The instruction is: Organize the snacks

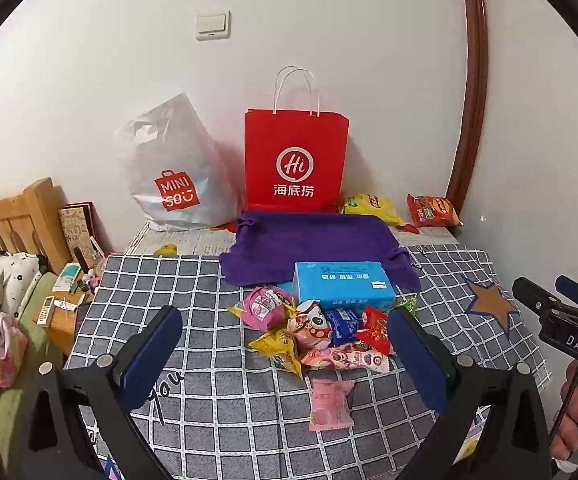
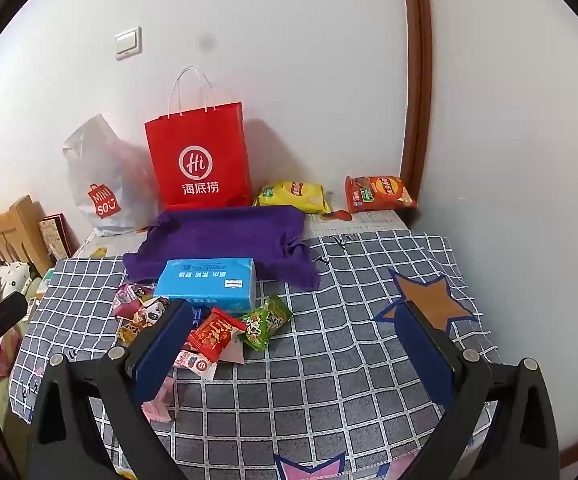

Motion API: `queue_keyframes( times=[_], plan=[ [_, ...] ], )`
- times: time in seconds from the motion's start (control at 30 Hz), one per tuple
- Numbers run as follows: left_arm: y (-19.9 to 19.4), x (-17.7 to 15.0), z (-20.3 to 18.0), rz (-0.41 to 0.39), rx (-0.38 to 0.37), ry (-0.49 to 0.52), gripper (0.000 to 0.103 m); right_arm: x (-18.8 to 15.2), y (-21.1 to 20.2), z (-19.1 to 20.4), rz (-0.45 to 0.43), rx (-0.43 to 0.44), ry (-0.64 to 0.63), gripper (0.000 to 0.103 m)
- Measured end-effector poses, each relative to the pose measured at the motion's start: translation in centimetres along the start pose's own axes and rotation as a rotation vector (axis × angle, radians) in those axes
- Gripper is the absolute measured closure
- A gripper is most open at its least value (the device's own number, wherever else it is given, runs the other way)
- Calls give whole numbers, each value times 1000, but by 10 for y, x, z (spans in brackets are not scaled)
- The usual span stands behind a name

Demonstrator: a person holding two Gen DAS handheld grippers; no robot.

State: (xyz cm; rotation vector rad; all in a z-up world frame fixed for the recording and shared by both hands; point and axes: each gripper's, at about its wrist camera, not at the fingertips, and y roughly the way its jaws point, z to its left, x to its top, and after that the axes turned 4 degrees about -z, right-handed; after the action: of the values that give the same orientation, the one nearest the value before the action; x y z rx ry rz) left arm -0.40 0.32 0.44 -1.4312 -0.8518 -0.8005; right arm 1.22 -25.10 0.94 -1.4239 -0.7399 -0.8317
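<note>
The left gripper hangs with fingers spread wide and empty over a flat pink wrapped snack near the table's front edge. Behind it lies the heap of small bright snack packets, perhaps overlapping. The right gripper is also agape, holding nothing. Lift the loose pink one first, pinching its edges.

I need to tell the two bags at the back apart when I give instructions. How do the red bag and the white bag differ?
The red bag is stiff paper and stands upright and square; the white bag is soft plastic, bulging and slumped. The red bag has white cord handles, the white bag a cut-out grip hole. The red bag carries a white "Hi" logo, the white bag a red MINISO one. Both stand against the wall behind the purple cloth.
</note>
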Motion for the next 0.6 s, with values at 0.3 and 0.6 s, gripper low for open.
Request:
queue_keyframes(
  times=[0.3,0.6],
  plan=[
    [1,0,0,0,11,1,0,-2,-2,1,-6,8,-8,4],
    [7,-2,3,6,13,-8,0,-5,-5,4,-5,14,-19,4]
  ],
)
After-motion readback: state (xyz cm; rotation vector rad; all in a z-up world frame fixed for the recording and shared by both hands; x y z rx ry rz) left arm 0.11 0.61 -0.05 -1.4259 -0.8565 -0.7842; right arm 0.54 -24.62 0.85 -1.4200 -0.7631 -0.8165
